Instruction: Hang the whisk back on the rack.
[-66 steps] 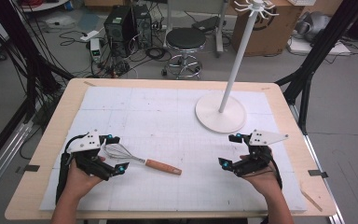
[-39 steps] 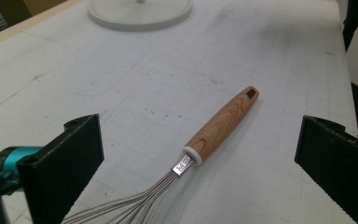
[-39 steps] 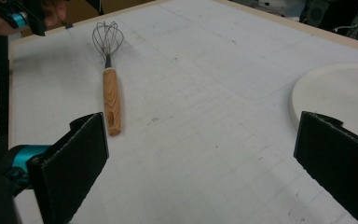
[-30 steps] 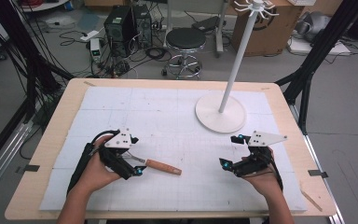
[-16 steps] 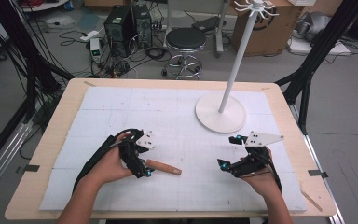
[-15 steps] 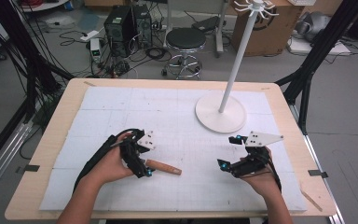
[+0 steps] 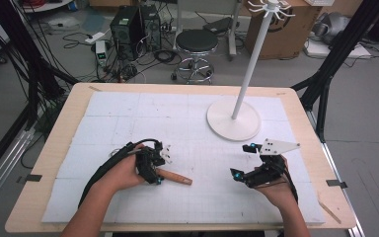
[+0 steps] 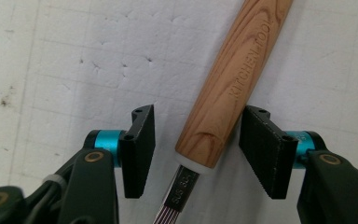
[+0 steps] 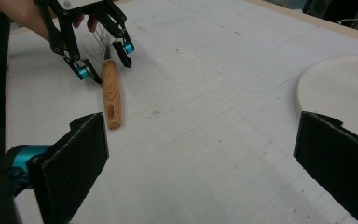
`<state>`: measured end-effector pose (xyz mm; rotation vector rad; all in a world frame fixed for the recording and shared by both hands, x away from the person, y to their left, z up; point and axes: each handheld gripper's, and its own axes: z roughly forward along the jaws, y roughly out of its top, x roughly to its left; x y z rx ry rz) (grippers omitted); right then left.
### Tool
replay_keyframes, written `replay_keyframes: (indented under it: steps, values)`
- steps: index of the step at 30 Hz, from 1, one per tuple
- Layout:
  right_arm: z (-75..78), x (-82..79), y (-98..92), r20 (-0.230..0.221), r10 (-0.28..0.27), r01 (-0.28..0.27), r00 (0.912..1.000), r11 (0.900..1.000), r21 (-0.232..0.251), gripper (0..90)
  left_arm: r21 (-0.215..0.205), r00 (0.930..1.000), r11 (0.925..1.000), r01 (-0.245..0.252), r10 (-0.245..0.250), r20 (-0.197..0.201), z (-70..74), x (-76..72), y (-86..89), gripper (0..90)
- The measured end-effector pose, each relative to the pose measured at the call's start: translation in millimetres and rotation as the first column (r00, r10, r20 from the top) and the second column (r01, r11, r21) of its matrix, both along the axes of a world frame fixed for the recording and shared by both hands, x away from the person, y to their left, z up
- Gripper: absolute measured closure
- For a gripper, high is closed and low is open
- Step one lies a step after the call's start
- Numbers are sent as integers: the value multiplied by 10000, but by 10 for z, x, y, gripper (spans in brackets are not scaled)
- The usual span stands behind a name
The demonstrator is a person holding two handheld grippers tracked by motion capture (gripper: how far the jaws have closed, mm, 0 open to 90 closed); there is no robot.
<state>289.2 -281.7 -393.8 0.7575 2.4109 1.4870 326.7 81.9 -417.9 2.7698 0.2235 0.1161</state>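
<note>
A whisk with a wooden handle (image 7: 175,177) lies on the white gridded mat, its wire end hidden under my left hand. My left gripper (image 7: 155,173) points down over the handle's near end. In the left gripper view the handle (image 8: 233,79) lies between the jaws of the left gripper (image 8: 196,126), which have just been closing. The right pad (image 8: 261,149) is nearly on the wood, and a gap remains at the left pad. My right gripper (image 7: 241,160) rests at the front right, open and holding nothing. In its own view the right gripper (image 9: 203,126) faces the whisk (image 9: 112,93).
A white stand with a round base (image 7: 233,121) and a tall pole rises at the back right of the mat; its base (image 9: 335,88) lies just ahead of my right gripper. A small wooden wedge (image 7: 329,211) lies near the table's front right corner.
My left hand has moved right along the whisk to its wooden handle and sunk a little. Its jaws have narrowed around the handle. The right hand has stayed put.
</note>
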Motion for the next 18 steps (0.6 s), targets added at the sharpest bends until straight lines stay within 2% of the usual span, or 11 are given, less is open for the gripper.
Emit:
replay_keyframes:
  steps: [4, 11, 15, 18]
  values:
    - [-9, 1, 9, -36, 24, -24, 10000, 10000, -13, 21, -55, 9996, 9999, 142, -143, -262, 6, -6, -1, 535]
    - [-6, -3, 7, -28, -4, 4, 10000, 10000, -1, 21, -3, 9987, 9993, 369, -369, -364, 11, -34, -13, 656]
    - [-6, -4, 13, -17, -22, 22, 10000, 10000, -13, 21, 76, 9987, 9992, 404, -401, -327, 13, -40, -24, 671]
    - [-6, -4, 15, 22, 50, -50, 10000, 10000, -11, 21, 302, 9986, 9985, 448, -439, -287, 23, -64, -54, 698]
